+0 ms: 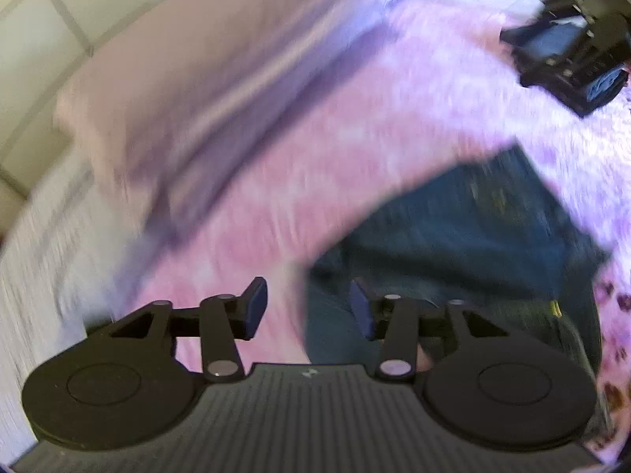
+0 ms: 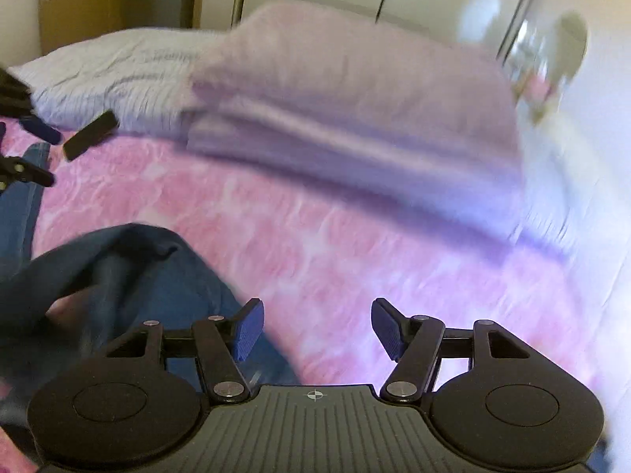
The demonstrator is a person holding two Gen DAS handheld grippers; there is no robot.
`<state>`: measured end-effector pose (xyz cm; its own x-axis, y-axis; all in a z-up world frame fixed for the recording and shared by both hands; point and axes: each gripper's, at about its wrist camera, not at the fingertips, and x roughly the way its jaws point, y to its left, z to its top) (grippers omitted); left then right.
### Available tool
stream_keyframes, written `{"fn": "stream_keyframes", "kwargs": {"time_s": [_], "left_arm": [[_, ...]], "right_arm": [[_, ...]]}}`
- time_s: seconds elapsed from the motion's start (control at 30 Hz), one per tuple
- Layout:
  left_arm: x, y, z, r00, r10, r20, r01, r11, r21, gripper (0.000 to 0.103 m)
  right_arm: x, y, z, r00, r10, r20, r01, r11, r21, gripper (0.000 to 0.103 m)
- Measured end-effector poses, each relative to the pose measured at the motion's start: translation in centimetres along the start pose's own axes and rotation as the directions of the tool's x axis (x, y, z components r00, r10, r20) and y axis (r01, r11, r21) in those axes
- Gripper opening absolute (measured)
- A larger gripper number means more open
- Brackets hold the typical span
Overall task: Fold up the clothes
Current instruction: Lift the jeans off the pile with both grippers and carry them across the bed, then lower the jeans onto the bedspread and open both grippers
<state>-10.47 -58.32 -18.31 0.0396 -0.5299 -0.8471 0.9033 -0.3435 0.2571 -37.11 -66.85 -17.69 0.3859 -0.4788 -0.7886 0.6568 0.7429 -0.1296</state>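
1. The jeans [image 1: 453,236] are lying on the pink bedspread [image 1: 315,165], a dark blue denim heap with one edge bunched up. In the right wrist view the same jeans [image 2: 130,276] sit at the lower left, rumpled, and a strip of denim runs up the far left edge.
2. The left gripper [image 1: 307,309] hangs just over the edge of the jeans, jaws spread wide, nothing between the blue pads [image 1: 254,307]. One pad is over pink cover, the other over denim.
3. The right gripper [image 2: 317,329] is wide apart too and holding nothing, with the jeans beside its left finger and pink bedspread under the rest.
4. Farther back there's a folded lilac blanket [image 2: 355,110] stacked on the bed, and a white ribbed pillow [image 2: 114,75] next to it.
5. Both views are pretty blurry, so seams and pockets can't be made out.
6. Behind the bed, a wooden door [image 2: 79,4] at the far left.
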Motion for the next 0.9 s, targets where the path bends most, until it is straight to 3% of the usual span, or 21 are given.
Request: {"fn": "stream_keyframes", "kwargs": {"time_s": [0.07, 0.17, 0.27, 0.4, 0.43, 0.47, 0.5, 0.53, 0.63, 0.73, 0.83, 0.9], "left_arm": [[-0.4, -0.3, -4.2, 0.998, -0.022, -0.066, 0.019, 0.999, -0.040, 0.054], [-1.8, -1.3, -11.0, 0.985, -0.042, -0.167, 0.032, 0.998, -0.060, 0.057], [-2.5, -1.7, -15.5, 0.968, -0.050, -0.247, 0.034, 0.997, -0.069, 0.058], [-1.4, -1.2, -19.7, 0.960, -0.074, -0.272, 0.065, 0.997, -0.044, 0.058], [-0.9, -1.1, -20.5, 0.959, -0.083, -0.272, 0.077, 0.997, -0.031, 0.056], [-0.4, -1.0, -21.2, 0.957, -0.094, -0.273, 0.093, 0.996, -0.018, 0.044], [0.3, -0.7, -21.7, 0.954, -0.116, -0.276, 0.119, 0.993, -0.006, 0.033], [0.8, -0.4, -21.9, 0.953, -0.136, -0.270, 0.142, 0.990, 0.005, 0.014], [-0.4, 1.9, -21.8, 0.969, -0.143, -0.203, 0.154, 0.987, 0.042, 0.011], [-3.0, 6.9, -20.2, 0.989, -0.080, -0.127, 0.090, 0.993, 0.078, 0.011], [-4.3, 13.8, -17.8, 0.997, 0.039, -0.060, -0.035, 0.997, 0.072, 0.011], [-3.5, 18.0, -16.1, 0.985, 0.161, -0.056, -0.158, 0.986, 0.058, 0.016]], "right_arm": [[1.2, 0.3, -2.8, 0.996, 0.066, -0.065, -0.062, 0.996, 0.067, 0.064], [1.5, 1.6, -7.2, 0.973, 0.162, -0.162, -0.129, 0.971, 0.199, 0.064], [0.7, 4.0, -9.5, 0.958, 0.220, -0.184, -0.150, 0.931, 0.332, 0.064], [-0.4, 7.3, -12.0, 0.939, 0.289, -0.187, -0.162, 0.849, 0.502, 0.064], [-0.7, 8.2, -12.7, 0.934, 0.306, -0.186, -0.163, 0.824, 0.542, 0.064], [-1.0, 9.0, -13.3, 0.928, 0.324, -0.184, -0.163, 0.797, 0.581, 0.065], [-1.3, 9.8, -14.0, 0.923, 0.341, -0.181, -0.163, 0.768, 0.619, 0.071], [-1.7, 10.6, -14.3, 0.923, 0.344, -0.172, -0.155, 0.743, 0.651, 0.078], [-3.6, 12.7, -14.7, 0.942, 0.310, -0.125, -0.123, 0.669, 0.733, 0.080], [-5.1, 15.0, -14.5, 0.955, 0.292, -0.052, -0.140, 0.597, 0.790, 0.080], [-5.4, 17.2, -13.7, 0.952, 0.307, 0.003, -0.182, 0.558, 0.810, 0.081], [-4.3, 18.7, -12.7, 0.943, 0.334, -0.004, -0.196, 0.563, 0.803, 0.081]]}}
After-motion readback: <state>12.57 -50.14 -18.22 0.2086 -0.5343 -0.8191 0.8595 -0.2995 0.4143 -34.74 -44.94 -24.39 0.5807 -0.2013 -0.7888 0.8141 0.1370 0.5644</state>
